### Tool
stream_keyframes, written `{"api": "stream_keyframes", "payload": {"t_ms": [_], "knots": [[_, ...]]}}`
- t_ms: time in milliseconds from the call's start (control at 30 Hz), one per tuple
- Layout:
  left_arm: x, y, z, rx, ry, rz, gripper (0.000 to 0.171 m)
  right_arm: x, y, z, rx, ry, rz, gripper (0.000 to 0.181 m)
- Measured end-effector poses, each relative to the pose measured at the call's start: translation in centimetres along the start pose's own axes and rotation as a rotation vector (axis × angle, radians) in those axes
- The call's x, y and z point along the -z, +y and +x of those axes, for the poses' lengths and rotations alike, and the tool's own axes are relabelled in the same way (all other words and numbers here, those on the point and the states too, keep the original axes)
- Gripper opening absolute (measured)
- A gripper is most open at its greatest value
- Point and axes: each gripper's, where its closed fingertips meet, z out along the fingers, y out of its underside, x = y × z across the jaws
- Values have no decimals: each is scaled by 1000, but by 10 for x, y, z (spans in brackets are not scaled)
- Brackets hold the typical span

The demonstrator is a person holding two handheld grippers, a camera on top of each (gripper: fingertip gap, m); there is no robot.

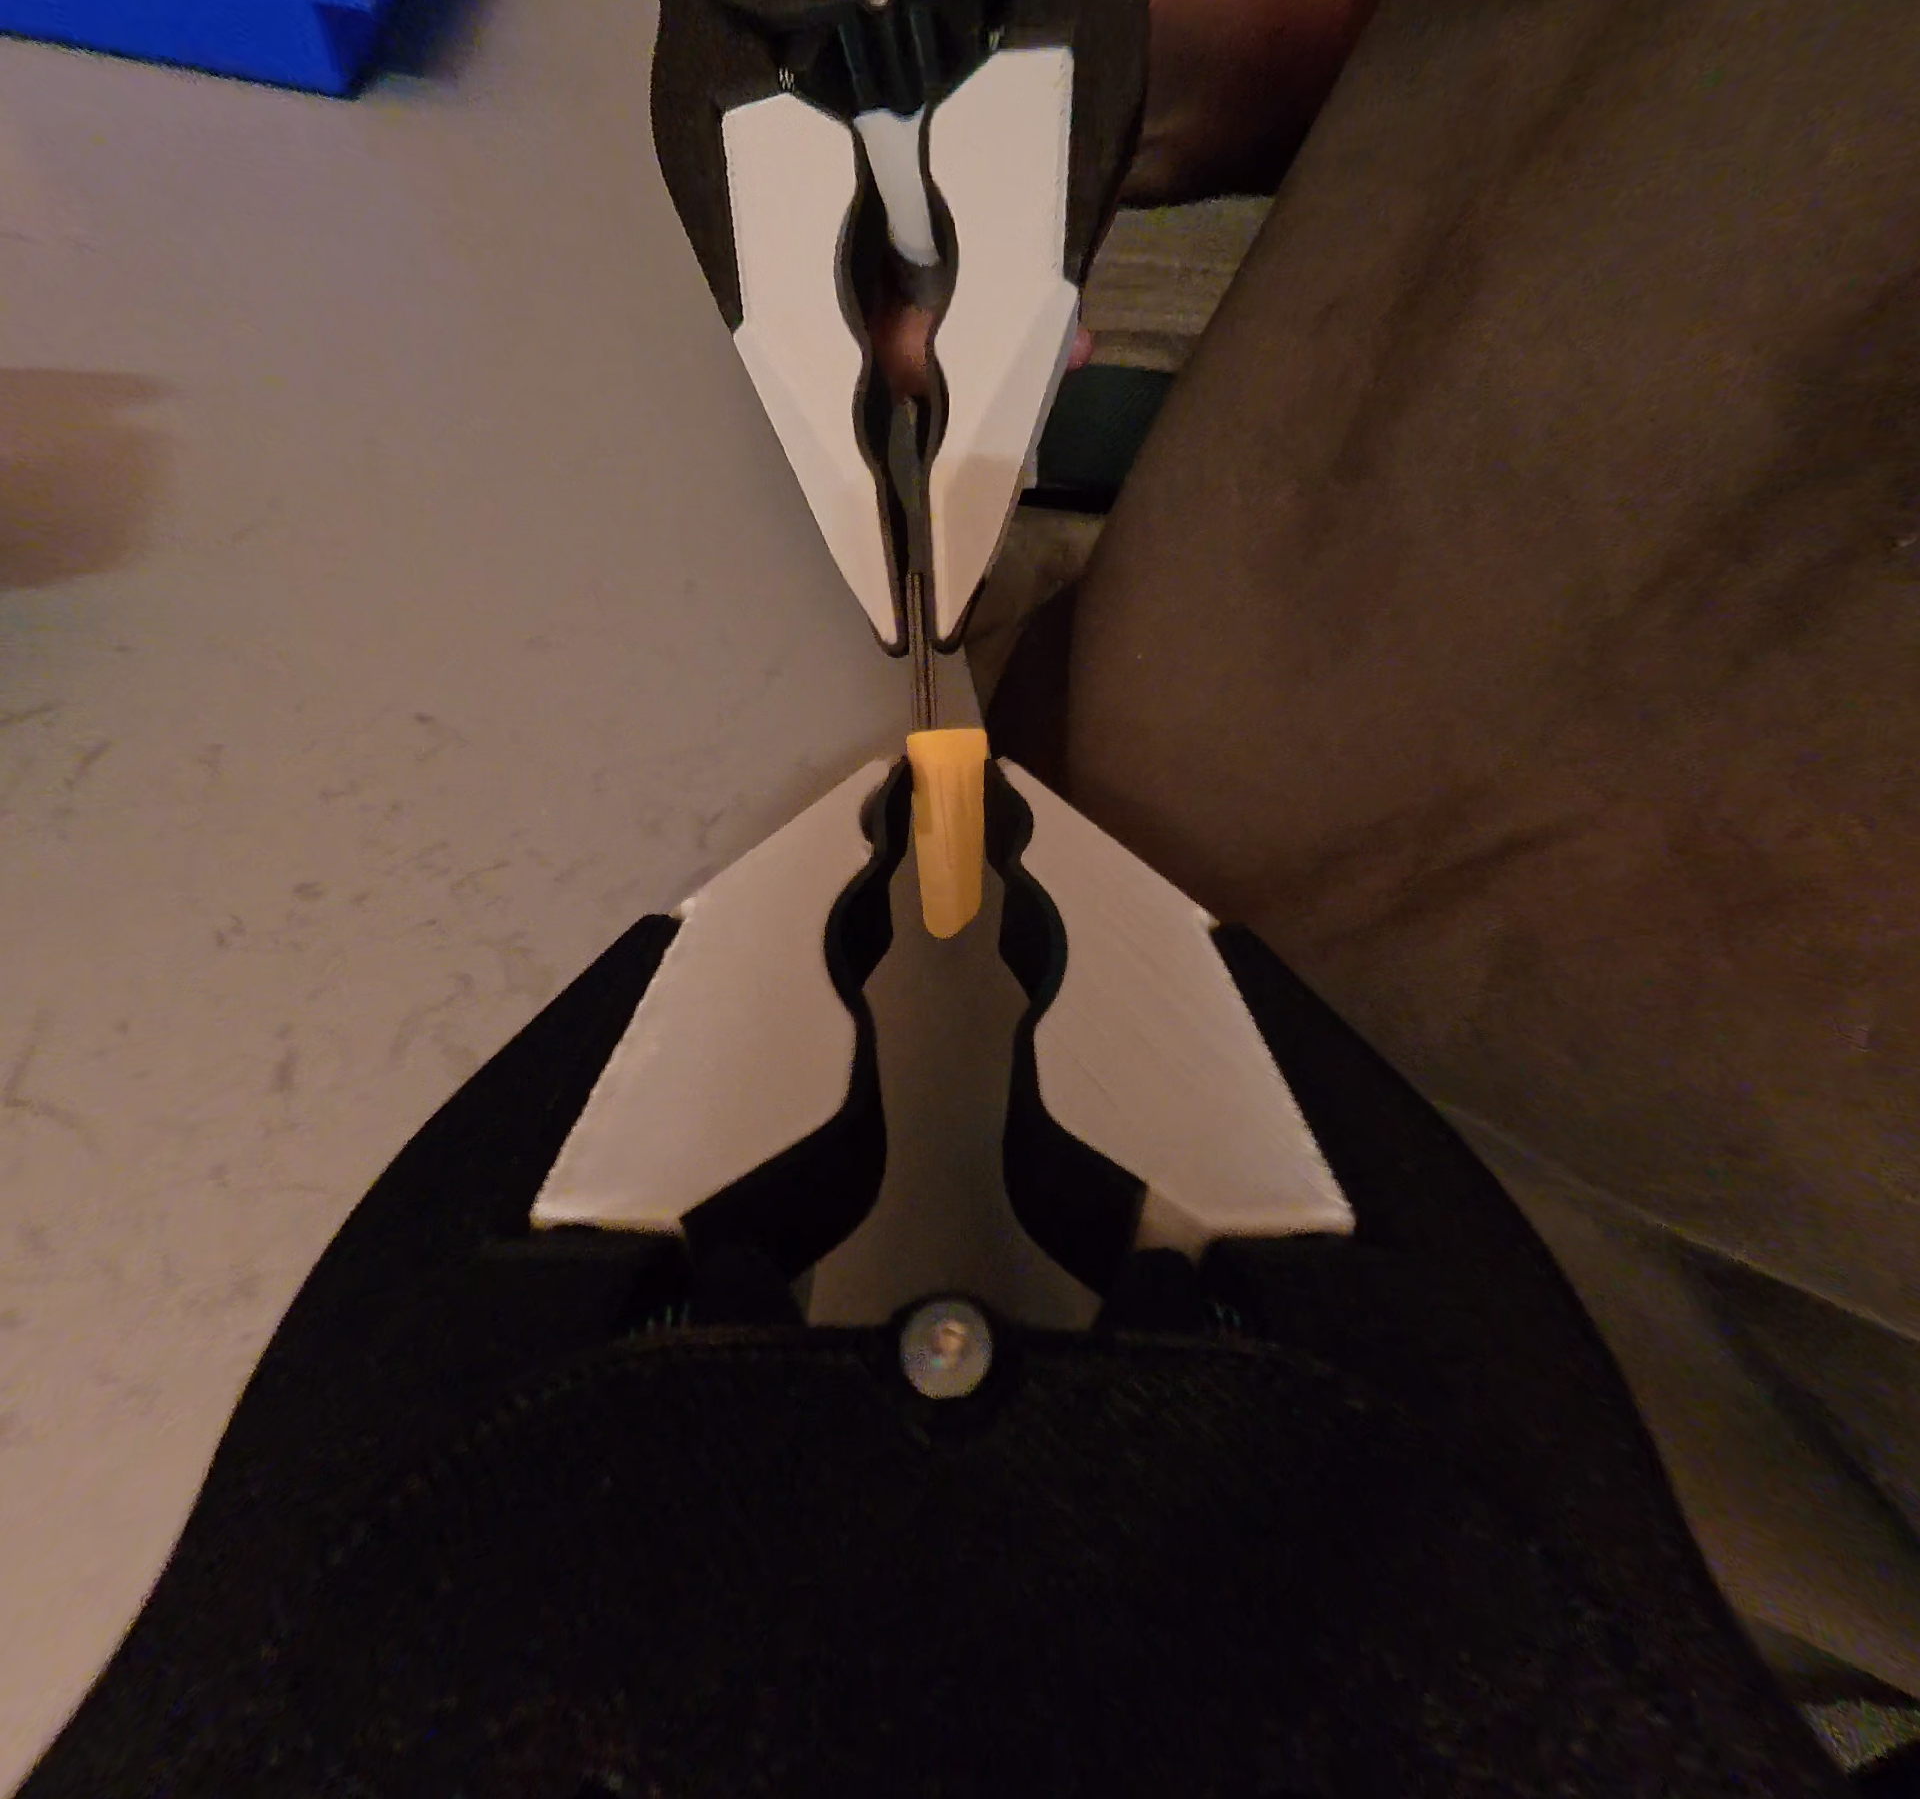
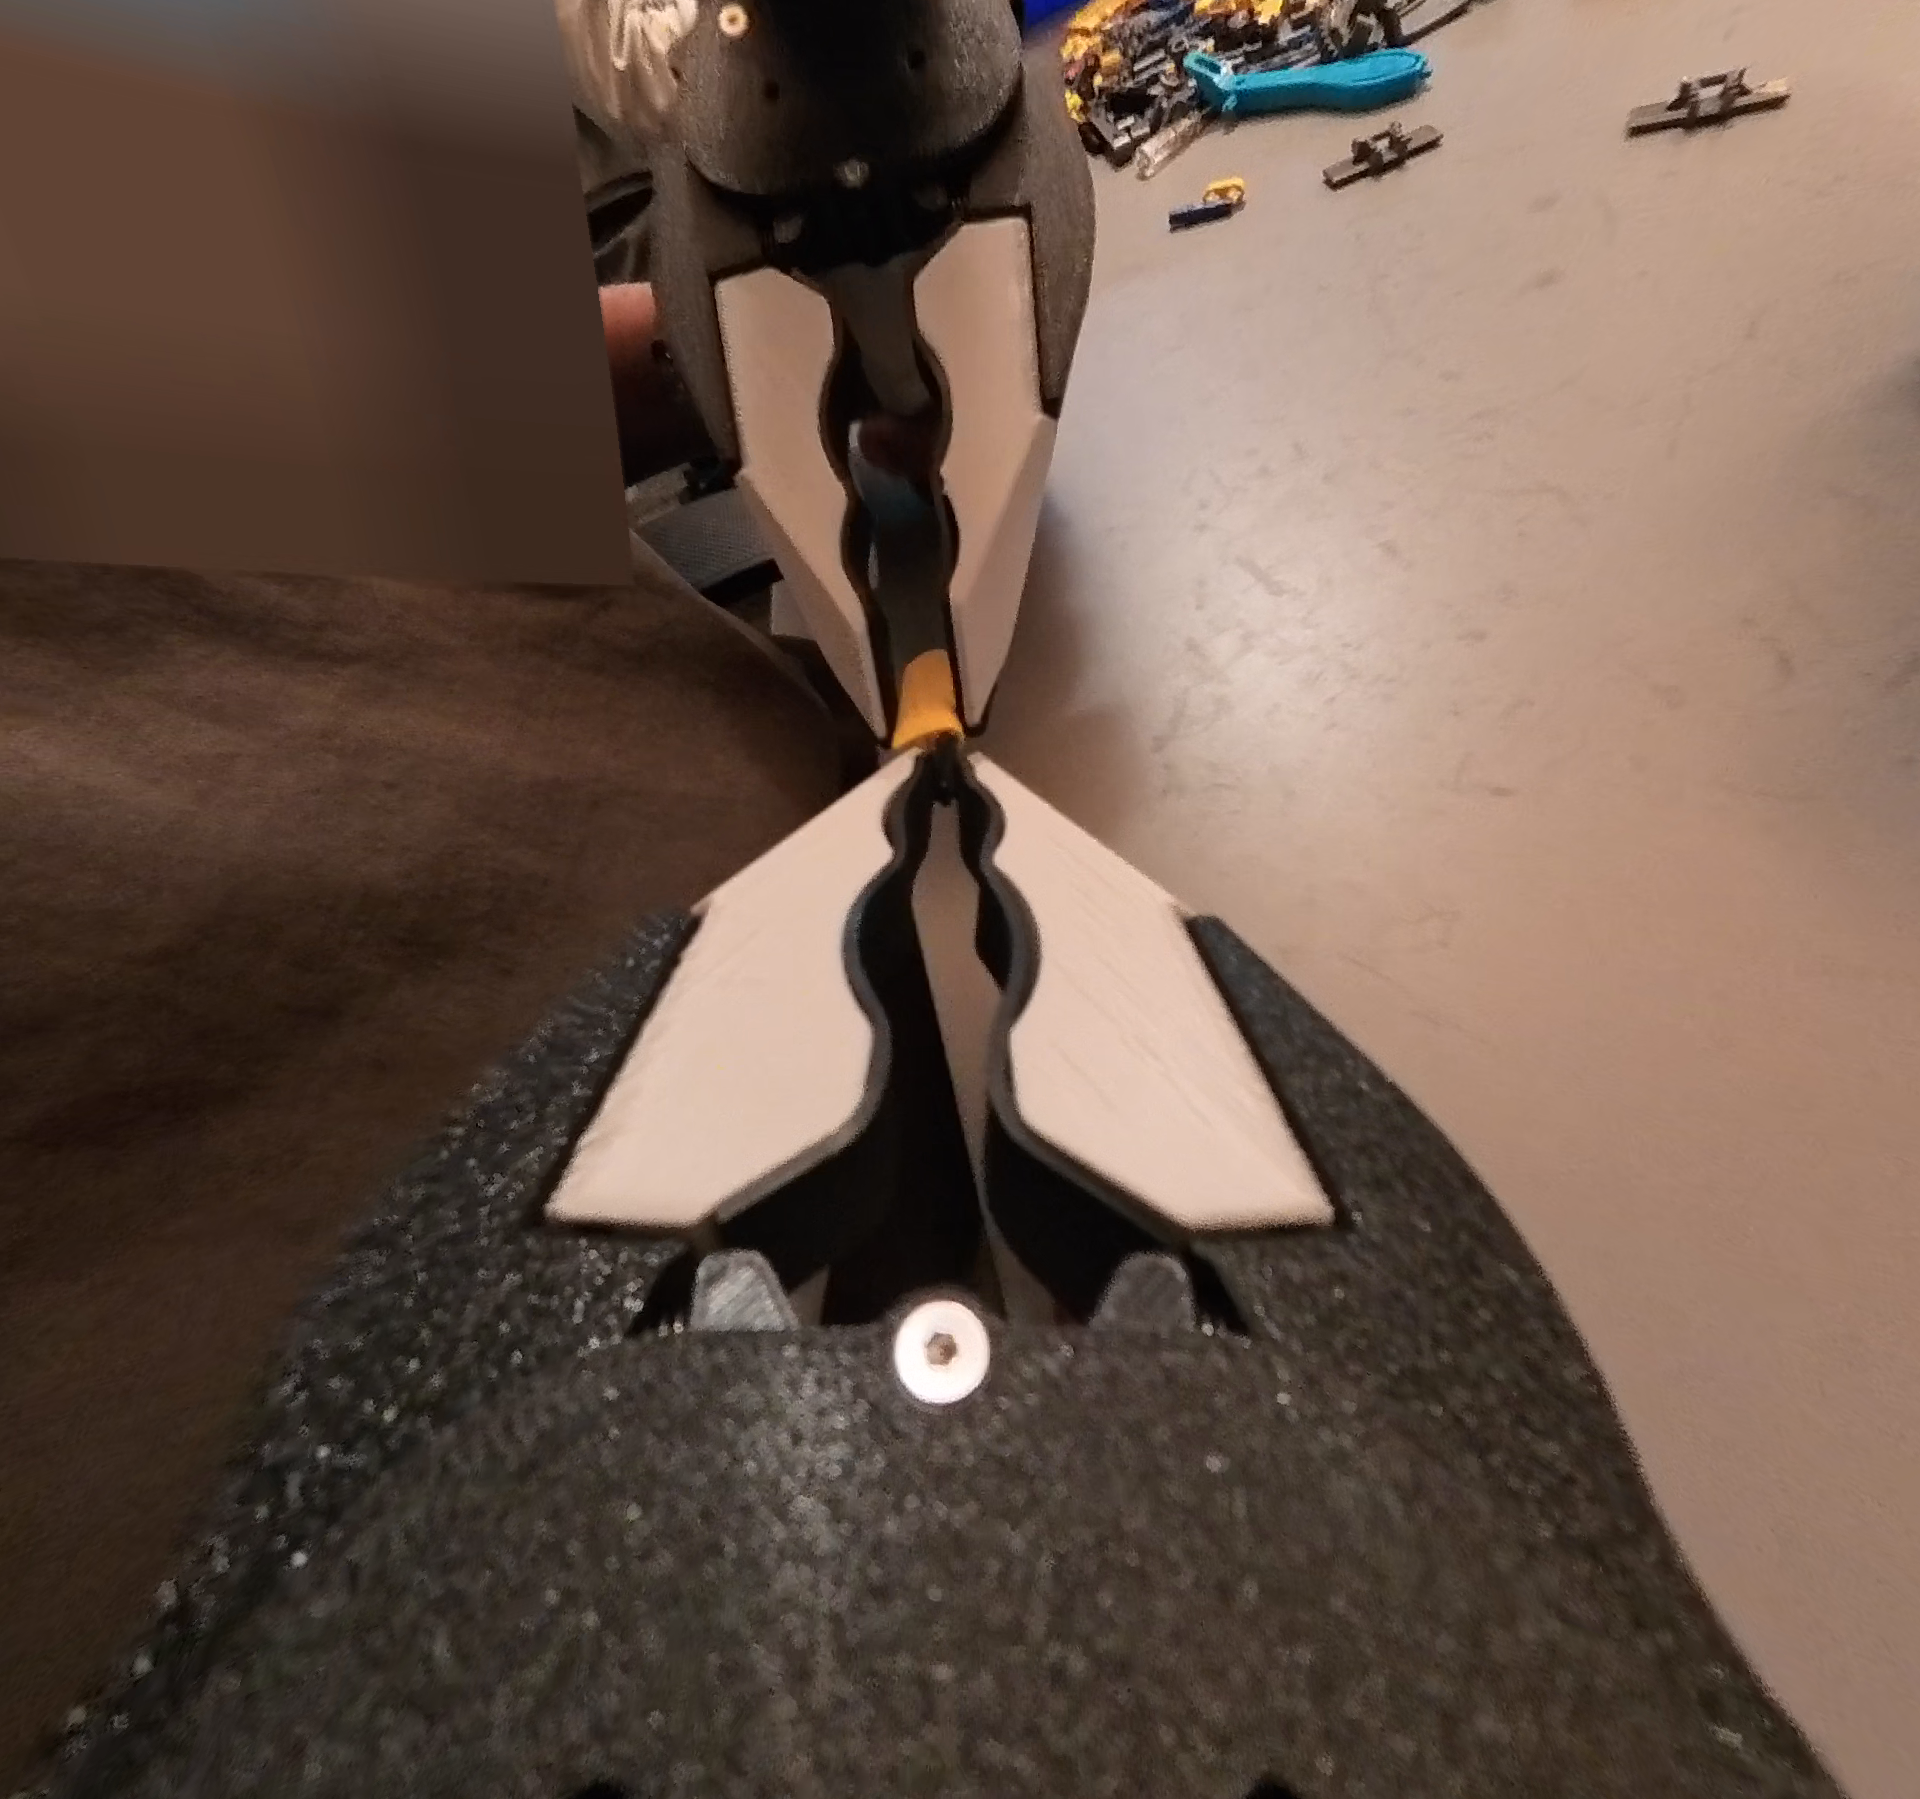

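While tip to tip, left tongs [image 1: 943, 773] pinch yellow piece [image 1: 945, 830].

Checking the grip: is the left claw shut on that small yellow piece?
Shut. The left claw pinches the small yellow plastic piece between its white fingertips.

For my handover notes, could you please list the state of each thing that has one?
left gripper: shut on the yellow piece.
right gripper: shut on the thin dark rod.
yellow piece: seated on the rod's end.
teal tool: lying flat on the table.
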Motion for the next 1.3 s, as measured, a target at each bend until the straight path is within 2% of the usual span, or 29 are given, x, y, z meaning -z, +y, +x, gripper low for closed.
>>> {"api": "stream_keyframes", "payload": {"t_ms": [167, 233, 500, 833, 1000, 1300], "knots": [[-12, 25, -9, -76, -92, -181, 9, -10, 22, 10, 95, 101, -157, 3], [-15, 30, -10, -100, -106, -216, 10, -13, 26, 12, 118, 116, -201, 3], [-12, 32, -12, -82, -102, -220, 11, -14, 37, 18, 172, 110, -333, 3], [-12, 32, -14, -75, -111, -222, 12, -15, 39, 19, 292, 132, -408, 3], [-12, 33, -14, -71, -117, -222, 12, -15, 39, 19, 363, 140, -410, 3], [-9, 35, -14, -61, -115, -222, 12, -15, 38, 19, 320, 98, -384, 3]]}}
